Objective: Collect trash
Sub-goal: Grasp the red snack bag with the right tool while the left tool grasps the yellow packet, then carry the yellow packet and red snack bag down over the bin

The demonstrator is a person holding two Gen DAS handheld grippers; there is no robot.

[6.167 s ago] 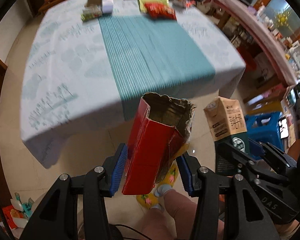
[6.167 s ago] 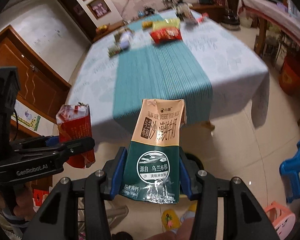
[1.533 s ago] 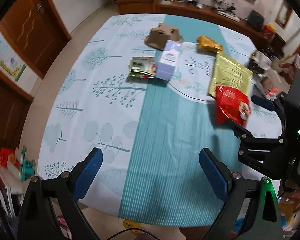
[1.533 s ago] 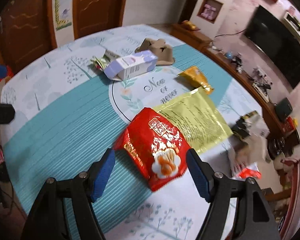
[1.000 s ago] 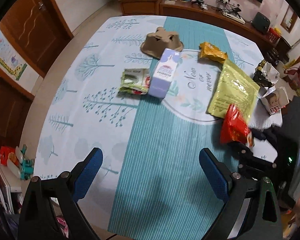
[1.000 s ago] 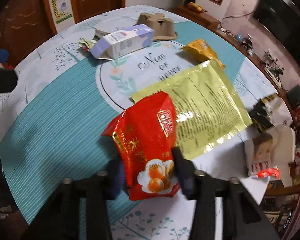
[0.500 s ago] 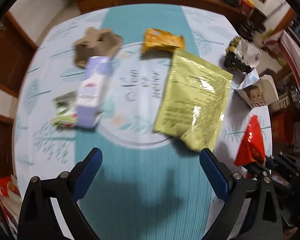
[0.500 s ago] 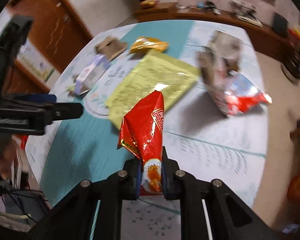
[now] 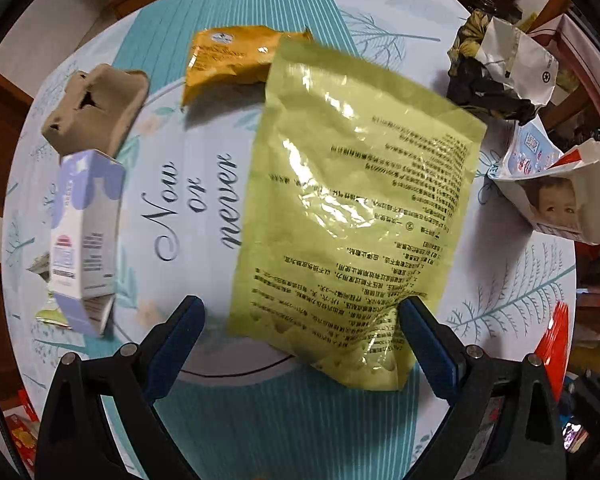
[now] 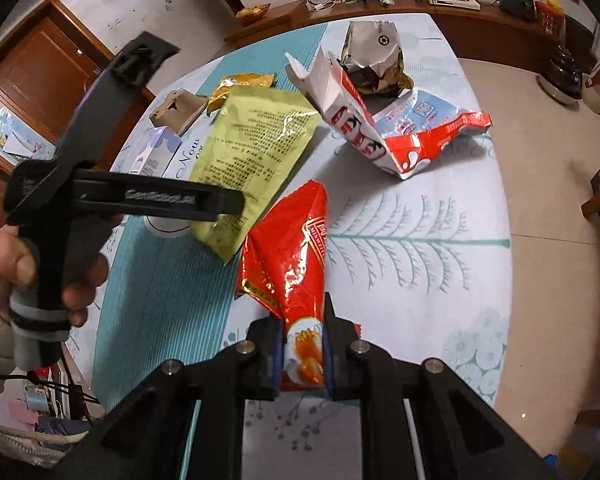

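While the right gripper [image 10: 303,354] pinches the lower end of a red snack bag [image 10: 290,256] between its blue pads, the bag stands up and away from the jaws, lifted above the tablecloth [image 10: 412,240]; the same red bag shows at the far right edge of the left wrist view [image 9: 556,344], beyond the left gripper's right finger.

Left gripper [image 9: 300,336] points down at the table, jaws spread wide, nothing pressed between them; the near edge of a large yellow-green foil pouch [image 9: 352,208] lies between the fingers, its right corner just beside the right pad, the left pad apart from it; whether the pads touch the cloth cannot be told.

Ahead of the left gripper, past the pouch: an orange packet [image 9: 232,60], partly tucked under the pouch's far corner; to the left of the jaws, a lilac carton [image 9: 84,236] lying on its side, with a brown pulp cup holder [image 9: 96,108] just beyond it; a small green wrapper [image 9: 48,312] pokes out under the carton.

Ahead and right of the right gripper: a torn red-and-white bag [image 10: 396,132]; a crumpled white paper bag [image 10: 372,48] behind it; a hand [image 10: 28,268] grips the left gripper's handle at the left of that view.
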